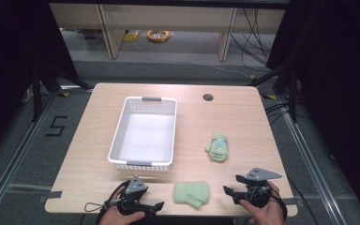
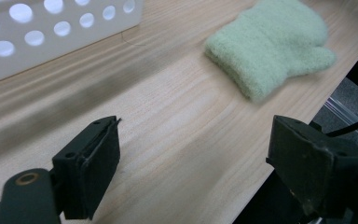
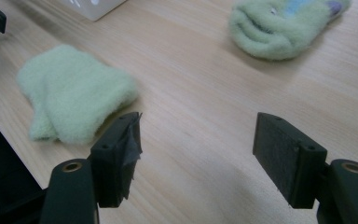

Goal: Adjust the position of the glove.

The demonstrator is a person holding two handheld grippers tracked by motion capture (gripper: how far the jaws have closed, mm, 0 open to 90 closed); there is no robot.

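Note:
Two pale green fuzzy mittens lie on the wooden table. One mitten (image 1: 192, 193) (image 2: 272, 44) (image 3: 72, 91) rests flat near the front edge, between my two grippers. The other mitten (image 1: 218, 147) (image 3: 279, 25), with a blue and purple pattern, lies farther back on the right. A white perforated basket (image 1: 117, 136) (image 2: 9, 65) stands empty at the centre left. My left gripper (image 1: 155, 206) (image 2: 196, 172) is open at the front edge, left of the near mitten, with nothing between its jaws. My right gripper (image 1: 228, 192) (image 3: 198, 154) is open to the right of that mitten, also holding nothing.
A round cable hole (image 1: 208, 97) sits in the table's far right part. The table's front edge runs just beside both grippers. Beyond the table are a shelf frame and cables on the floor (image 1: 159, 35).

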